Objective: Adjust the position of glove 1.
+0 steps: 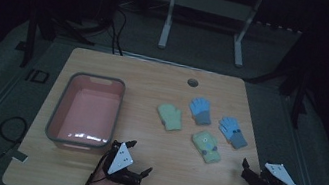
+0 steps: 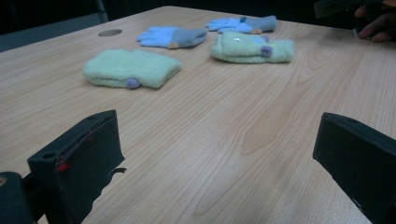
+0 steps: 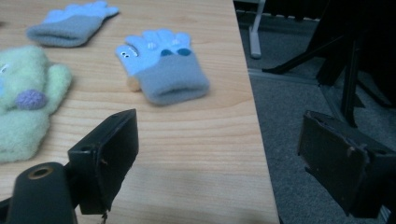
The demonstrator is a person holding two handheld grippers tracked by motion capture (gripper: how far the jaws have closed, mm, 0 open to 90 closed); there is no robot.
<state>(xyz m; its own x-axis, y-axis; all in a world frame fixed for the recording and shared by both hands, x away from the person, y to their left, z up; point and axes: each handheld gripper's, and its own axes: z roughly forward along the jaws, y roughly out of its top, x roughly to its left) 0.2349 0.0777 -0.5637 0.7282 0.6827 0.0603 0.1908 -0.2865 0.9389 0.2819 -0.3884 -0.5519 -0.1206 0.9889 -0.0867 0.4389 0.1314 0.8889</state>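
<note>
I'm holding both grippers low at the near edge of the table point(image 1: 105, 70), nothing picked yet. Left gripper point(image 1: 136, 161) is sitting just off the near right corner of the pink bin point(image 1: 60, 100), jaws spread wide, nothing between them. Right gripper point(image 1: 251, 175) is hovering well right of the bin at the table's right edge, jaws also wide apart and empty. Four gloves are lying flat to the right of the bin: plain green mitten point(image 1: 170, 117) closest to it, blue glove point(image 1: 200, 110) behind, patterned green mitten point(image 1: 206, 145) nearer me, second blue glove point(image 3: 161, 65) farthest from the bin and nearest my right jaws. Bin is looking empty. My read: I'm sitting at the approach step, likely sorting gloves into the bin. Next move is calling for pushing the right gripper forward over that blue glove's grey cuff, dropping, closing. Surface is light woodgrain with a cable grommet point(image 1: 192, 82) behind the gloves; room is dim, grey carpet, stand legs beyond the bin's far side.
</note>
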